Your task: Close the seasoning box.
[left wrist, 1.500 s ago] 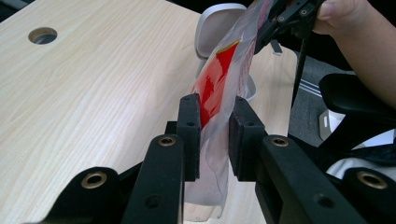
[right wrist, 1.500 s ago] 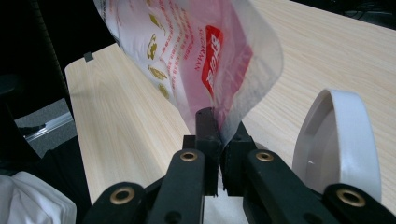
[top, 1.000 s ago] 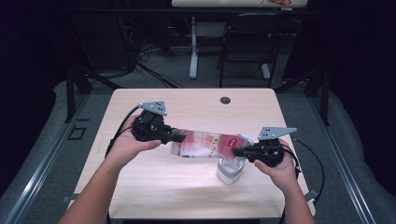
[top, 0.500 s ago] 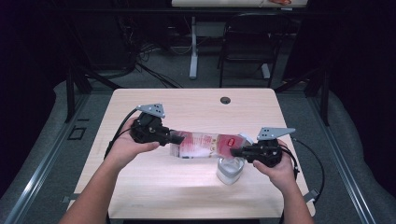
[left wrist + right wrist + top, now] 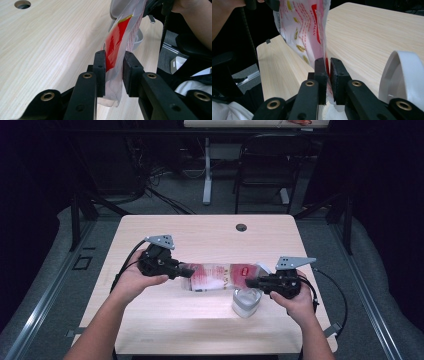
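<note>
A clear plastic bag (image 5: 217, 276) with red print hangs stretched between both grippers above the table. My left gripper (image 5: 184, 271) is shut on its left end; in the left gripper view the bag (image 5: 117, 42) runs up from between the closed jaws of the left gripper (image 5: 113, 72). My right gripper (image 5: 251, 282) is shut on the bag's right end, and the right gripper view shows the bag (image 5: 304, 27) pinched in the right gripper (image 5: 327, 77). A white bowl (image 5: 246, 302) stands on the table just below the bag's right end, and the same bowl (image 5: 404, 77) sits beside the right jaws.
The light wooden table (image 5: 165, 320) has a round cable hole (image 5: 241, 227) near its far edge. Cables trail from both grippers off the table's sides. A chair and desk legs stand on the floor beyond the table.
Both grippers have drifted slightly with the bag still stretched between them; the left one has lifted a little. The holds are unchanged.
</note>
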Demonstrator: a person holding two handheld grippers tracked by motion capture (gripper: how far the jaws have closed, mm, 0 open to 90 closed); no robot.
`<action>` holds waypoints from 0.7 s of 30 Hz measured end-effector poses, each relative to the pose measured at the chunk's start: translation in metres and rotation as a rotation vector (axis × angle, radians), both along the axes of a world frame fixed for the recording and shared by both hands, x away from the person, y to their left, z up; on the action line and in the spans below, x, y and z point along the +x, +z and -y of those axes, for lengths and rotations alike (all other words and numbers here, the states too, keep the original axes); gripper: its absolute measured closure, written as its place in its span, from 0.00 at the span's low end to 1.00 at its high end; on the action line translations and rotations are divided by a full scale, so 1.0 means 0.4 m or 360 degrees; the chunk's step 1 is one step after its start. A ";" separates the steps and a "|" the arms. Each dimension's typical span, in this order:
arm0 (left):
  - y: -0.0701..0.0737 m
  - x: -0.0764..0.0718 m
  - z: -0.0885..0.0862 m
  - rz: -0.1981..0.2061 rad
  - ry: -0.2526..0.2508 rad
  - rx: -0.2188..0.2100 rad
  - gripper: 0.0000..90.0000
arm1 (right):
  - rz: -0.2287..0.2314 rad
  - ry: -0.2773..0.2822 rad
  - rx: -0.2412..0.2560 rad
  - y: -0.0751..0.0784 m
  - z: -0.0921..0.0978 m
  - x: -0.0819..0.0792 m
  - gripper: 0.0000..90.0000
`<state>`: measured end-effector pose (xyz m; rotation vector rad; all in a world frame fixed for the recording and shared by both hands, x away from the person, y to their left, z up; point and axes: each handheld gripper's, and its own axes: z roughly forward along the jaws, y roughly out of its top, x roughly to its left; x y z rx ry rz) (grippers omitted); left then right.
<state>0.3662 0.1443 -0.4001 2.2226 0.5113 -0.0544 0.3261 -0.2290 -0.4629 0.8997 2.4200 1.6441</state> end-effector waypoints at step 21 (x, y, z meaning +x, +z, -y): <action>-0.060 0.000 -0.023 -0.0060 0.0006 0.0018 0.83 | -0.0009 0.0037 0.0092 0.005 -0.011 -0.001 1.00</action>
